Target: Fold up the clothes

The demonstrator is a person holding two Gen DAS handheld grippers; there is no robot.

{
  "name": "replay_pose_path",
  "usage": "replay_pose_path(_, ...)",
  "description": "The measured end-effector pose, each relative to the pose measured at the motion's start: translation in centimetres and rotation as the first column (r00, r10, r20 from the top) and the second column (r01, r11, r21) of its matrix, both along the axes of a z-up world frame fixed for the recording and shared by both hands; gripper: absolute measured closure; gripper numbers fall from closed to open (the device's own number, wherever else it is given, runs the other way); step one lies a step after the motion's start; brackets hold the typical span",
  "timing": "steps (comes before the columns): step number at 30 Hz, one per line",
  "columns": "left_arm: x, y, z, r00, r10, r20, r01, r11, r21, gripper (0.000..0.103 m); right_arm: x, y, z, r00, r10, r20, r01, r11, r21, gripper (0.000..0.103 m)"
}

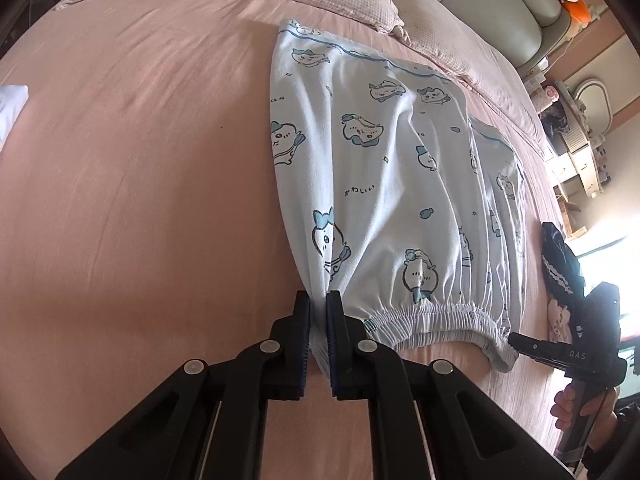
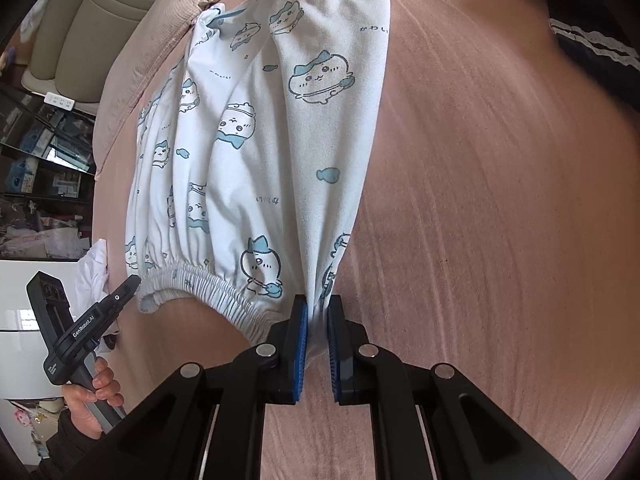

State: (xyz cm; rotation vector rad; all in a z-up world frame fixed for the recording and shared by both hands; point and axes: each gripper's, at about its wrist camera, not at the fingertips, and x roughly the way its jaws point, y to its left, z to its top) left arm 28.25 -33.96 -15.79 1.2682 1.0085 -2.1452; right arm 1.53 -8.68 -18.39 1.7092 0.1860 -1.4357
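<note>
I have the pajama pants (image 1: pixel 392 184) stretched out on the pink bed (image 1: pixel 140 184), cuffs toward the pillows (image 1: pixel 424 28) and the elastic waistband (image 1: pixel 432 320) nearest me. They appear to lie with 1 leg over the other, since a second printed layer shows along the far edge.

My left tool (image 1: pixel 318 312) is clamped narrow on 1 corner of the waistband, with white cloth bunched between its blue pads. My right tool (image 2: pixel 318 316) grips the opposite corner the same way. In the left wrist view the right tool (image 1: pixel 520 342) sits at the waistband's other end, its tip at the cloth. Holding both corners keeps the waist edge taut between the 2 grips, so the fabric hangs in long straight pleats toward the cuffs instead of sagging, and the edge can travel as 1 line.

Both tools point forward along the pants. The person's left hand (image 2: pixel 96 392) wraps the left tool's handle from below, and the right hand (image 1: pixel 576 408) holds its handle low as well.

A dark garment (image 2: pixel 592 36) lies apart on the bed, near the right side.
</note>
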Motion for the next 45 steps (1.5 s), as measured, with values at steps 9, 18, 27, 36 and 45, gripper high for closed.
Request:
replay_pose_path(9, -2.0, 2.7, 2.3, 0.968, -0.21, 0.136, 0.239, 0.937, -0.254, 0.096, -1.0, 1.4, 0.3, 0.999, -0.044, 0.033, 0.044, 0.999, -0.02, 0.094)
replay_pose_path(18, -2.2, 3.0, 4.4, 0.958, -0.223, 0.178, 0.271, 0.907, -0.323, 0.087, -3.1, 2.3, 2.7, 0.986, -0.168, -0.008, 0.168, 0.985, -0.037, 0.031)
replay_pose_path(27, -7.7, 6.4, 7.9, 0.948, -0.287, 0.136, 0.316, 0.812, -0.491, 0.0, -4.6, 1.5, 6.6, 0.96, -0.269, -0.082, 0.269, 0.963, -0.013, 0.026)
replay_pose_path(36, -10.8, 12.8, 7.9, 0.861, -0.419, 0.289, 0.5, 0.59, -0.634, 0.0, -5.8, -2.1, 8.0, 0.967, -0.201, -0.16, 0.195, 0.98, -0.049, 0.026)
replay_pose_path(45, -13.2, 13.4, 7.0, 0.854, -0.454, 0.256, 0.513, 0.651, -0.559, 0.0, -10.6, -5.4, 4.1, 0.955, -0.279, -0.105, 0.279, 0.96, -0.009, 0.026)
